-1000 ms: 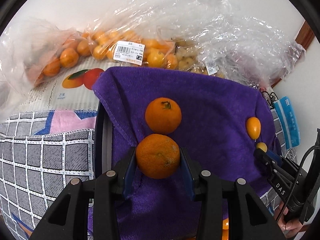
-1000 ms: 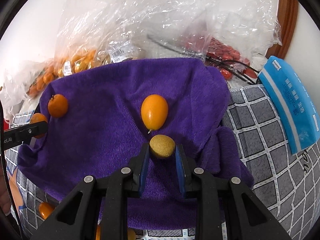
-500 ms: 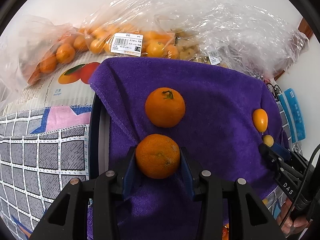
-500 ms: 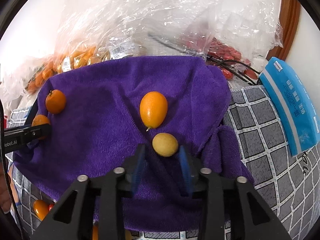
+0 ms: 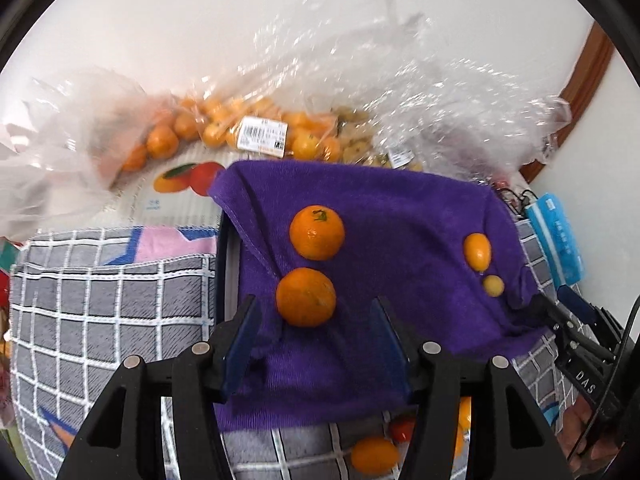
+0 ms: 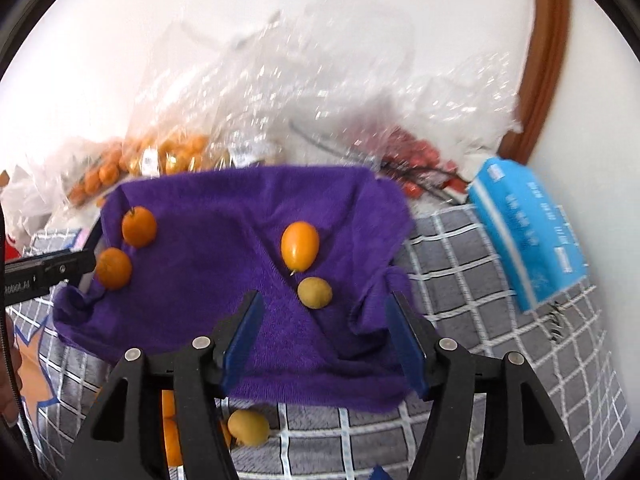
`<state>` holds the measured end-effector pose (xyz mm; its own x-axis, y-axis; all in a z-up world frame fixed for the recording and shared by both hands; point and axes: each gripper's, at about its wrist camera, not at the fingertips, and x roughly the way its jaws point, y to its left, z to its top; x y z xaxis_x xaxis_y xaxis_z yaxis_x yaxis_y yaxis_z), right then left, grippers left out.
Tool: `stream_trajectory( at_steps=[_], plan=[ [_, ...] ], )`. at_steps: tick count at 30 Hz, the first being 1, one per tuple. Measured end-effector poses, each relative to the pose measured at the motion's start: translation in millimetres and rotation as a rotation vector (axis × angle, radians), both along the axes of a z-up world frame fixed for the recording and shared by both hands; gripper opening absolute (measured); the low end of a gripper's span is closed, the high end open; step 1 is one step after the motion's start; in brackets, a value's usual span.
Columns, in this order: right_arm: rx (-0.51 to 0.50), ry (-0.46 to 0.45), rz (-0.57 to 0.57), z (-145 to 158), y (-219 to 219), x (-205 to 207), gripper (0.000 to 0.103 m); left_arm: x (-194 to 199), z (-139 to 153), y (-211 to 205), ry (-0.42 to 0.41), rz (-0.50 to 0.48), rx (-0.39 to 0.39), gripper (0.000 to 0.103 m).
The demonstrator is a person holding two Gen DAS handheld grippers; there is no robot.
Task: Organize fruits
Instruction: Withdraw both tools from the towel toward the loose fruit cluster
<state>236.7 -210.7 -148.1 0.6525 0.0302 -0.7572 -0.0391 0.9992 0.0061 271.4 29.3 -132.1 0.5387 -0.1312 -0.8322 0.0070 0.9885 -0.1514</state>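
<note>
The left gripper (image 5: pixel 316 338) is hanging over the near left part of a purple towel (image 5: pixel 400 208), its jaws opening and gripping nothing. A mandarin (image 5: pixel 306 297) is lying on the cloth just ahead of the blue pads (image 5: pixel 242 344), clear of both, with a second, stemmed mandarin (image 5: pixel 317 232) sitting just beyond it, the two nearly touching.

The right gripper (image 6: pixel 324 336) is hovering over the towel's right side, its jaws also opening and empty. A small yellowish round fruit (image 6: pixel 315 292), possibly a longan, is resting just past the fingertips, and an oval orange kumquat (image 6: pixel 300 246) is lying right behind it.

Clear plastic bags of fruit (image 5: pixel 248 132) are crowding the far edge by the wall. A blue tissue pack (image 6: pixel 528 232) is sitting on the grey checked cover (image 6: pixel 480 280).
</note>
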Motion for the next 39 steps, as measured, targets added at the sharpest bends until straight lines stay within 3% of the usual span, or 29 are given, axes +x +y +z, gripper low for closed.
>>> stream_trajectory(
  at_steps=[10,16,31,39],
  plan=[
    [-0.029,-0.117,-0.064,41,-12,-52,0.063,-51,43,0,-0.115,0.006,0.029,0.055],
    [-0.02,-0.129,-0.078,56,-17,-78,0.063,-80,61,-1,-0.141,-0.008,0.004,0.054],
    [0.014,-0.127,-0.024,61,-13,-124,0.063,-130,68,-7,-0.177,0.017,0.011,0.054],
    [0.039,-0.099,-0.005,51,-13,-130,0.063,-143,58,-1,-0.169,0.059,-0.005,0.054]
  ],
)
